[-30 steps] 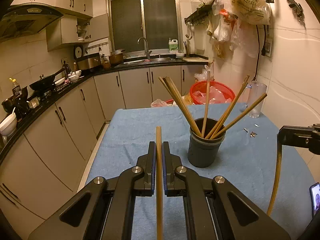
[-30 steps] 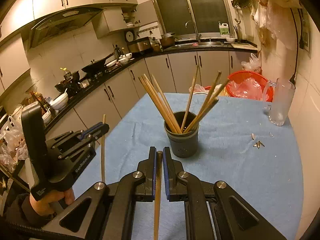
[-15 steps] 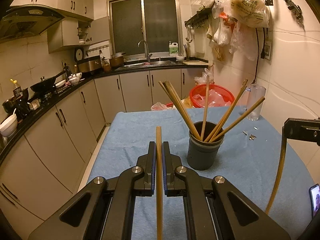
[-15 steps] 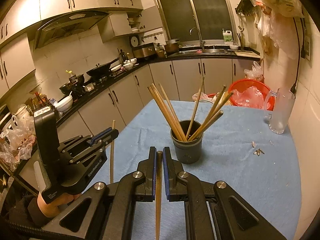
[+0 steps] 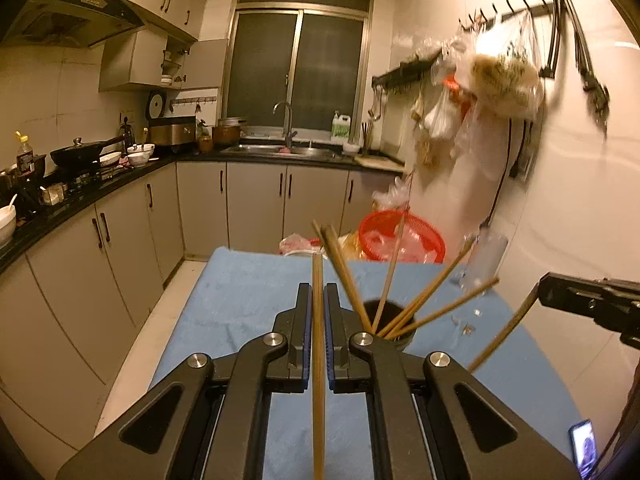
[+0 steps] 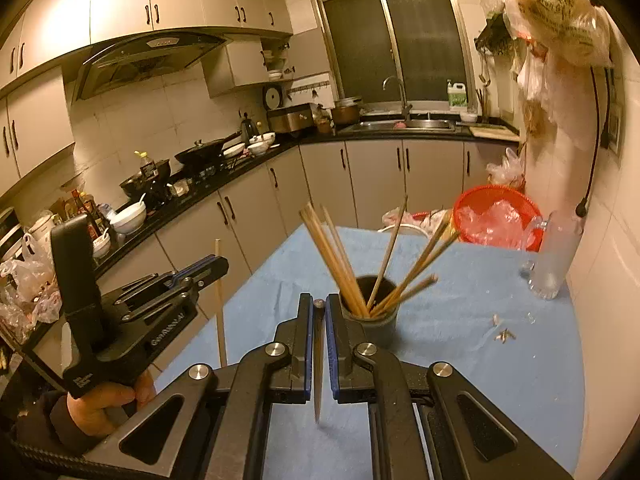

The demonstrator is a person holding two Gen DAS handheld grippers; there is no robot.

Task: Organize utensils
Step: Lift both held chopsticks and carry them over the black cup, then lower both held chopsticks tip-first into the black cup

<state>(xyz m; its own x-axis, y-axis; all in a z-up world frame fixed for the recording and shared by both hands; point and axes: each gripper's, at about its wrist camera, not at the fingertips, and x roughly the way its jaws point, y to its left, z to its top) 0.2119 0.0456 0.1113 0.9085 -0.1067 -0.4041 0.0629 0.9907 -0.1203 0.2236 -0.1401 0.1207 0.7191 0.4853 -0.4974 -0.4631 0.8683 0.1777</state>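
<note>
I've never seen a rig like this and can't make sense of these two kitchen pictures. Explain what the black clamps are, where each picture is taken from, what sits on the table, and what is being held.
There is no robot here. A person holds a black two-finger clamp in each hand, and each clamp carries a wide-angle camera looking along its fingers. One picture comes from the left gripper, shut on a chopstick. The other comes from the right gripper, shut on a second chopstick. Each camera also catches the other clamp at the edge of its picture. On the blue table cover stands a dark cup with more chopsticks leaning out of it. A clear pitcher stands near the wall, with a red basket behind it.
</note>
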